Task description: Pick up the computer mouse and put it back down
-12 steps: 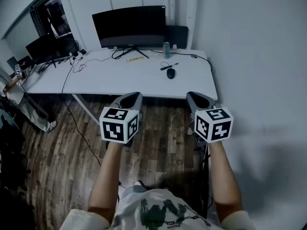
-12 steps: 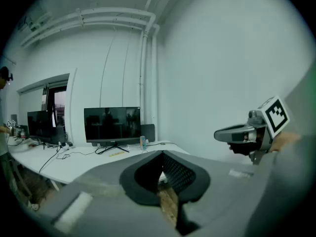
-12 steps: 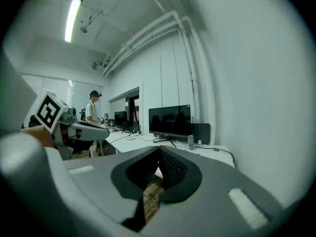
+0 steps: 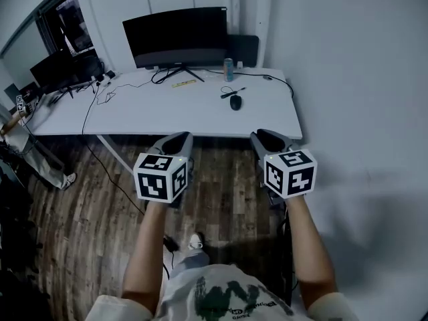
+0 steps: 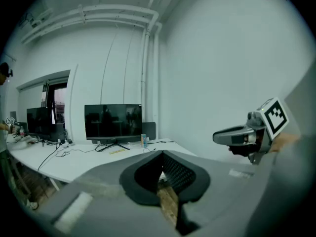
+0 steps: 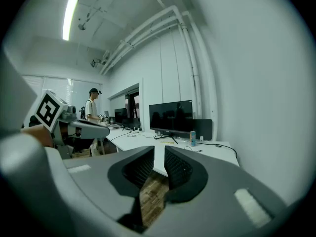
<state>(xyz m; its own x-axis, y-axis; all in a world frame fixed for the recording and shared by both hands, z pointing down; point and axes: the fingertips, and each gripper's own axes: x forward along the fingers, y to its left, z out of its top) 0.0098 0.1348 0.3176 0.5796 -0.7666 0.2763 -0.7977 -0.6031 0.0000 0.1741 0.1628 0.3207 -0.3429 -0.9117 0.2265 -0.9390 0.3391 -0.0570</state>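
A black computer mouse (image 4: 235,102) lies on the white desk (image 4: 167,112), towards its right end, with a thin cable beside it. Both grippers hang over the wooden floor in front of the desk, well short of the mouse. My left gripper (image 4: 179,138) (image 5: 162,154) has its jaws together at the tips and holds nothing. My right gripper (image 4: 262,136) (image 6: 159,149) shows a narrow gap between its jaws, also with nothing in it. Each gripper points almost level towards the desk.
A black monitor (image 4: 175,35) and a drink can (image 4: 229,69) stand at the desk's back, with cables trailing left. A second desk with monitors (image 4: 57,65) and a person (image 6: 91,110) are at the left. A white wall (image 4: 361,79) closes the right side.
In the head view both grippers have drifted slightly left. A shoe has come into view on the floor below them. The mouse has not moved.
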